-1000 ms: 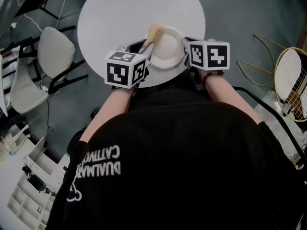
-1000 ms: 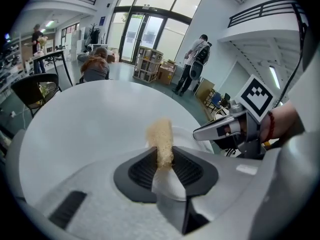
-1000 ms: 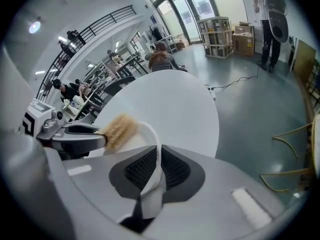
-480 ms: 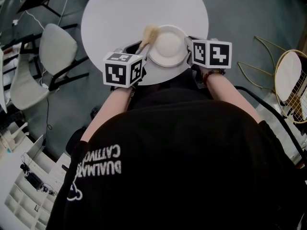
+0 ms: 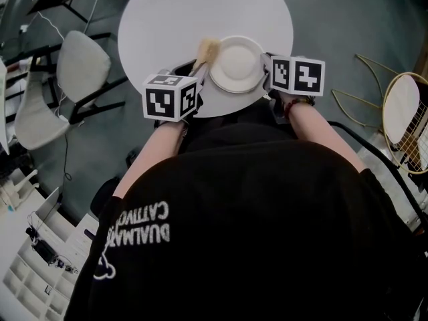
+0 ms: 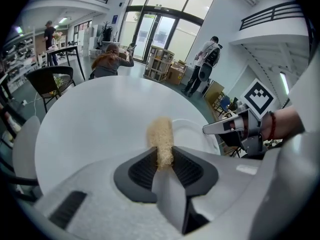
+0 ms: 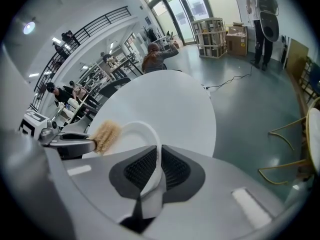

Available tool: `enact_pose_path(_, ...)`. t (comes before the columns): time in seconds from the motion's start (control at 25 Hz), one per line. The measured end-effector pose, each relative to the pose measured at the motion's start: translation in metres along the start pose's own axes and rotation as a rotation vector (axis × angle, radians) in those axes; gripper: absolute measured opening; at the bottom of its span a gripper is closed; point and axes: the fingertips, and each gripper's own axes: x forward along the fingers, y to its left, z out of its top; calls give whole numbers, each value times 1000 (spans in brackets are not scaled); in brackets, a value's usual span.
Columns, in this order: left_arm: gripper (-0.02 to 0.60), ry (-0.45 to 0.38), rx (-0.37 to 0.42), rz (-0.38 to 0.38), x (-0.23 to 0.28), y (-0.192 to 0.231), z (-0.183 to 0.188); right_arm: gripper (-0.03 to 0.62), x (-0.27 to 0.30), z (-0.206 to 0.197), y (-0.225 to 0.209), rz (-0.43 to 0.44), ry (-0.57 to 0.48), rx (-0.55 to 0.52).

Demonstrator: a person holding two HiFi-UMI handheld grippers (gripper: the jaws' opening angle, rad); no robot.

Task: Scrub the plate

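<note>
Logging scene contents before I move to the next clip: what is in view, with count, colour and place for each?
table: one, white, round, ahead of the person
plate: one, white, over the table's near edge
brush: one, tan, at the plate's left rim
chair: one, pale grey, left of the table
wire chair: one, gold frame, right of the table
bystanders: several, far side of the hall
left gripper: one, grey, shut on the brush
right gripper: one, grey, shut on the plate's rim
shirt: one, black, lower frame
</note>
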Motion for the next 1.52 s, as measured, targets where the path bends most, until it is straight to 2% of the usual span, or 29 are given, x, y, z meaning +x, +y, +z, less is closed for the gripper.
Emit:
enact_pose_path(0.16, 91, -29, -7, 13, -7, 3, 6, 38, 0, -4, 4, 8, -15, 27)
enact_pose_path(0.32, 91, -89, -3, 61, -21, 8, 19, 38, -7, -2, 11, 14, -33, 32)
enact_pose_path(0.64, 91, -90, 15, 64, -15, -4, 8, 35, -11, -1, 10, 50, -117, 85)
enact_pose_path(0.72, 91, -94, 25, 25, -13, -12, 10, 35, -10, -2, 12, 48, -115, 75)
enact_pose_path(0.84, 91, -91, 62, -119, -1, -45, 14, 35, -7, -6, 14, 52, -113, 61)
enact_pose_path(0.96, 91, -36, 116, -201, 15, -75, 11, 35, -7, -10, 16, 54, -109, 50)
enact_pose_path(1.08, 91, 20, 155, -224, 28, -88, 6, 35, -7, -10, 14, 48, -108, 45)
enact_pose_path(1.52, 91, 77, 201, -200, 39, -94, 5, 35, -10, -14, 1, 35, -91, 46)
